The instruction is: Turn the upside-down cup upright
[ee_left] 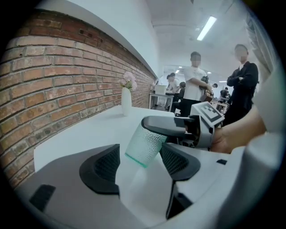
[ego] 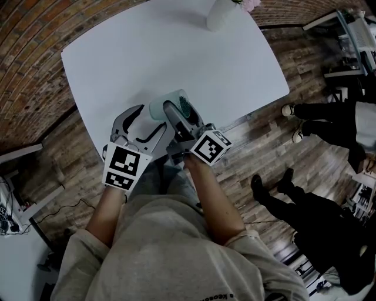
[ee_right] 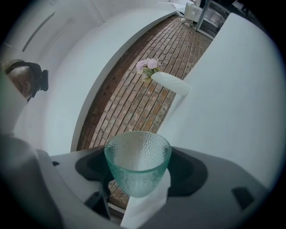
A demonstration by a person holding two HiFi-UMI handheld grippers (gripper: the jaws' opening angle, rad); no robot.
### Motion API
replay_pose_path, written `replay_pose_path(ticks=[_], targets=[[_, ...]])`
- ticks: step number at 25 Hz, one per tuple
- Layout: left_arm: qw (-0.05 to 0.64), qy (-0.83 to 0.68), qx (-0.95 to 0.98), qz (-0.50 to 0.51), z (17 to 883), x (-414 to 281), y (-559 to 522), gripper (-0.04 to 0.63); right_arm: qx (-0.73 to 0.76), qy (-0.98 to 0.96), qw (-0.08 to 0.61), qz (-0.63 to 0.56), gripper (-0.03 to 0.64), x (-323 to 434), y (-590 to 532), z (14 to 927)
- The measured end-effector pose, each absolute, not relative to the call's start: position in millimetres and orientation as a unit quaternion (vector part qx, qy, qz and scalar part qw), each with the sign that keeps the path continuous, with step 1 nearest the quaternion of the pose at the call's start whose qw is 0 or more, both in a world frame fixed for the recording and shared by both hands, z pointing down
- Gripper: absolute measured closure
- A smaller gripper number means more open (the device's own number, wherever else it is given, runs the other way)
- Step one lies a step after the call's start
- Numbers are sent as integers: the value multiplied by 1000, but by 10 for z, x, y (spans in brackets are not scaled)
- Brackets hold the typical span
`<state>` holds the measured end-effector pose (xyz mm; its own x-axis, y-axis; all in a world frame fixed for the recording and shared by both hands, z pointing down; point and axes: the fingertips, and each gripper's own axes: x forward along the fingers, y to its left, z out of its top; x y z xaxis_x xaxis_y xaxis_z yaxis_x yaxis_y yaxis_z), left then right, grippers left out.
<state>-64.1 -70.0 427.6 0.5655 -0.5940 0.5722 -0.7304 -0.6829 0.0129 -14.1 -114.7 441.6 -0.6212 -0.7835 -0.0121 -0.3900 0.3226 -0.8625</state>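
A pale green dimpled glass cup [ego: 170,107] is held tilted on its side over the near edge of the white table [ego: 176,53]. My right gripper [ego: 178,116] is shut on it, one jaw on each side of its wall [ee_right: 137,163]. In the right gripper view the cup's mouth faces the camera. My left gripper [ego: 140,126] sits just left of the cup, jaws open. In the left gripper view the cup [ee_left: 145,145] hangs slanted just beyond my open pads [ee_left: 107,165], which do not press on it, and a right fingertip [ee_left: 165,125] lies along its upper side.
A white vase with pink flowers [ego: 220,13] stands at the table's far edge, also seen as a vase [ee_left: 126,100] by the brick wall. People stand to the right of the table [ego: 329,117]. Wooden floor surrounds the table.
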Motion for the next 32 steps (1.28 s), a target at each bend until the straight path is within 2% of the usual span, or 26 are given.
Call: replay_pose_path(ticks=[3, 12, 32], targets=[[125, -370, 878, 278, 4328, -620, -725, 269, -373, 782, 222, -447, 238, -152, -1151, 4414], [108, -355, 879, 298, 4445, -538, -769, 243, -367, 783, 223, -449, 238, -110, -1118, 4386], [74, -305, 890, 331, 4677, -422, -837, 236, -355, 785, 219, -459, 238, -165, -1122, 4380]])
